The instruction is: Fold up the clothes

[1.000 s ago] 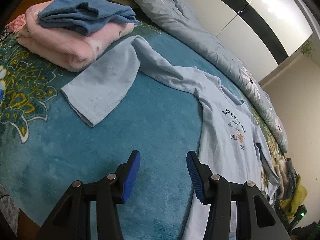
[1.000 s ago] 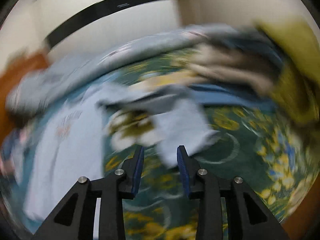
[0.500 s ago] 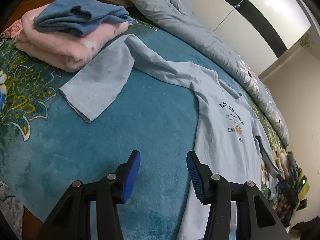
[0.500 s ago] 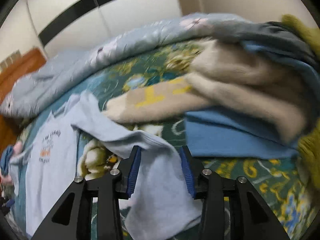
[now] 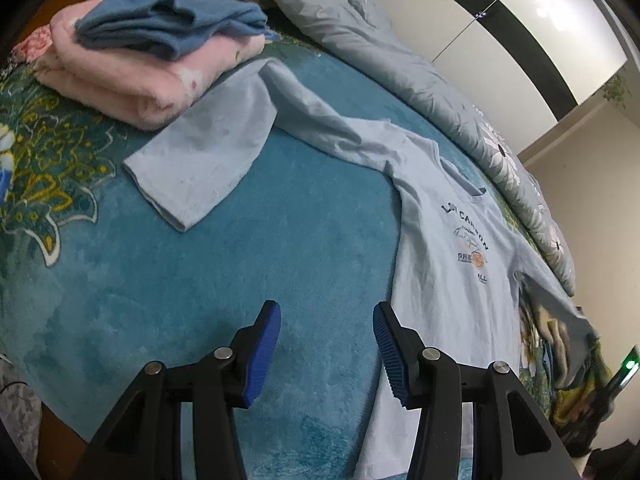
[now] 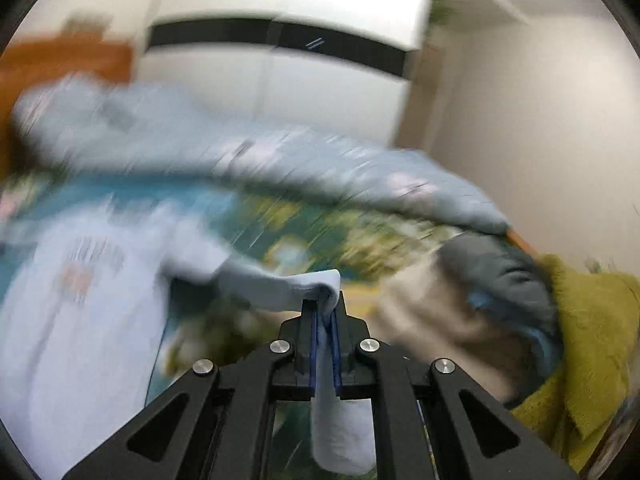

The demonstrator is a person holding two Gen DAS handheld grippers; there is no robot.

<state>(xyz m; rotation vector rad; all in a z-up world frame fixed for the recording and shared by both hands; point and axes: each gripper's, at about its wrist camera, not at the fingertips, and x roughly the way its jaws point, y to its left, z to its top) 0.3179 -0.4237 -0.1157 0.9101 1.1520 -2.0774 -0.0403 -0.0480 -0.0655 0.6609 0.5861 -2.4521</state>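
Note:
A light blue long-sleeved shirt (image 5: 444, 280) with a chest print lies face up on the teal bedspread (image 5: 240, 260). Its near sleeve (image 5: 208, 160) stretches toward the folded pile at the upper left. My left gripper (image 5: 326, 340) hovers open above the bedspread just left of the shirt's side, nothing between its blue pads. In the blurred right wrist view my right gripper (image 6: 326, 310) is shut on the cuff of the shirt's other sleeve (image 6: 280, 284), which is lifted off the bed; the loose end hangs below the jaws. The shirt body (image 6: 80, 320) lies at the left.
A folded pink blanket (image 5: 132, 84) with a folded blue garment (image 5: 168, 28) on top sits at the upper left. A grey floral duvet (image 5: 400, 64) runs along the far side. A heap of beige, grey and olive clothes (image 6: 520, 320) lies right of the lifted sleeve.
My right gripper has closed on the sleeve cuff and lifted it, rolling and moving so its view blurs. The left gripper has stayed open in the same place.

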